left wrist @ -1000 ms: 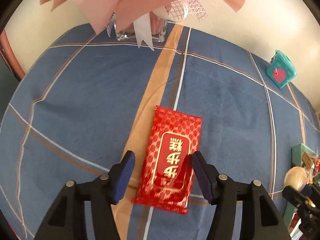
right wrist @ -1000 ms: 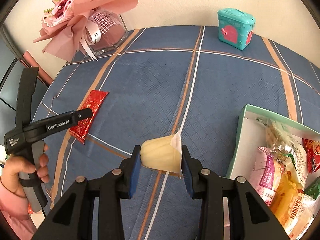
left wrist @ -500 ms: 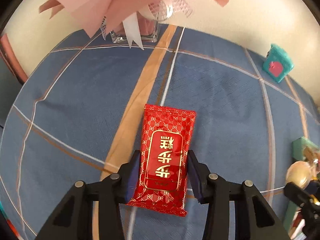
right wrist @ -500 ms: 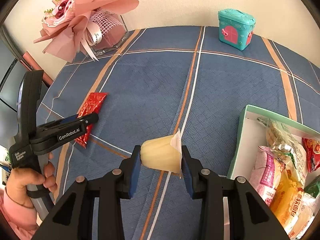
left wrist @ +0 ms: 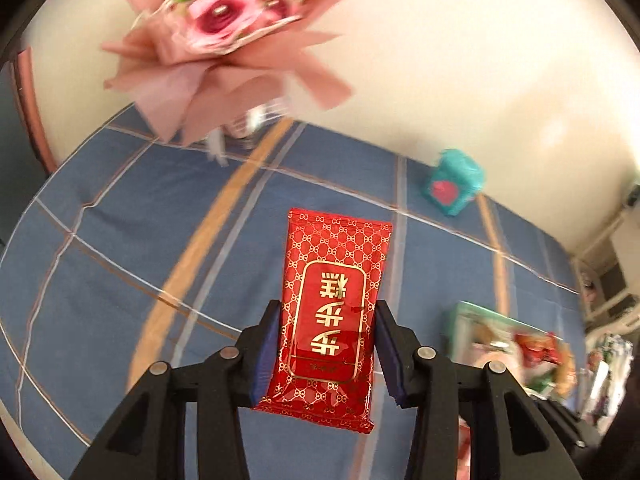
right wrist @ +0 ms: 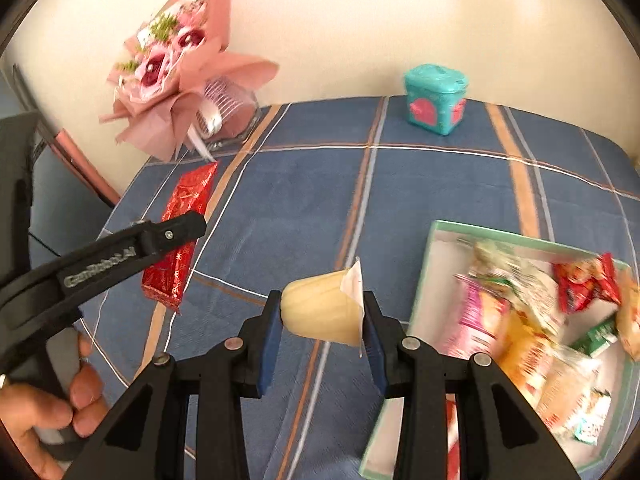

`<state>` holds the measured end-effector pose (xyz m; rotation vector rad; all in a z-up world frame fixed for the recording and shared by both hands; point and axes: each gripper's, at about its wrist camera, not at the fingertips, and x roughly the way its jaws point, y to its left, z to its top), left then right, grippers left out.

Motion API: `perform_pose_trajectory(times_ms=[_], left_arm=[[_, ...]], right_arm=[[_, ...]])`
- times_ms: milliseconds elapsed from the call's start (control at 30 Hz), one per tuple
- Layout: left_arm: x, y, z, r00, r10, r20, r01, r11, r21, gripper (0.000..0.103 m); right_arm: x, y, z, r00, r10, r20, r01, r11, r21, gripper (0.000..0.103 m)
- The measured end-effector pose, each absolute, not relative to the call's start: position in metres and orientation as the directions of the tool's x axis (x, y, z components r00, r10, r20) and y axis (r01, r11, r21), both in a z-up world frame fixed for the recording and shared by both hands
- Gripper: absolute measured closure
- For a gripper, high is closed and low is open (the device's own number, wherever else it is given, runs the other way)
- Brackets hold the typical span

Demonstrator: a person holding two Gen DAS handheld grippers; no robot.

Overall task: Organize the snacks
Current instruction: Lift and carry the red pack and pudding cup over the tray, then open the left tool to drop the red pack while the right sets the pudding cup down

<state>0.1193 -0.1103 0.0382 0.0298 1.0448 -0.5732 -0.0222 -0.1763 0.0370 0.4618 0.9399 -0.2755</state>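
cream wall [right wrist: 360,20], blue plaid tablecloth [right wrist: 440,184]

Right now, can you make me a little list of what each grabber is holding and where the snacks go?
left gripper: shut on red snack packet, lifted off the table
right gripper: shut on pale jelly cup
snack box: open, green-rimmed, several snacks inside
tablecloth: blue with stripes
also there: pink bouquet, teal toy box
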Motion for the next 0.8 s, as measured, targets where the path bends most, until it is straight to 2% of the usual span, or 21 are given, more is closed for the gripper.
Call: perform_pose_trajectory(times_ms=[133, 433, 800], left_arm=[[0.082, -0.140, 0.050, 0.321, -0.485, -0.813, 0.519, 0.809, -0.277, 0.056], [0.000, -0.230, 0.031, 0.148, -0.541, -0.828, 0.654, 0.682, -0.328, 0.056], [-0.007, -0.270, -0.016, 0.036, -0.528, -0.849, 0.645, 0.661, -0.383, 0.055]], right_arm=[[-0.057, -0.201, 0.045, 0.554, -0.092, -0.828, 0.517, 0.817, 0.255, 0.064], [-0.150, -0.270, 0.039, 0.457, -0.225, -0.860, 0.726, 0.653, 0.215, 0.063], [-0.176, -0.317, 0.005, 0.422, -0.188, -0.887, 0.780, 0.573, 0.250, 0.063]])
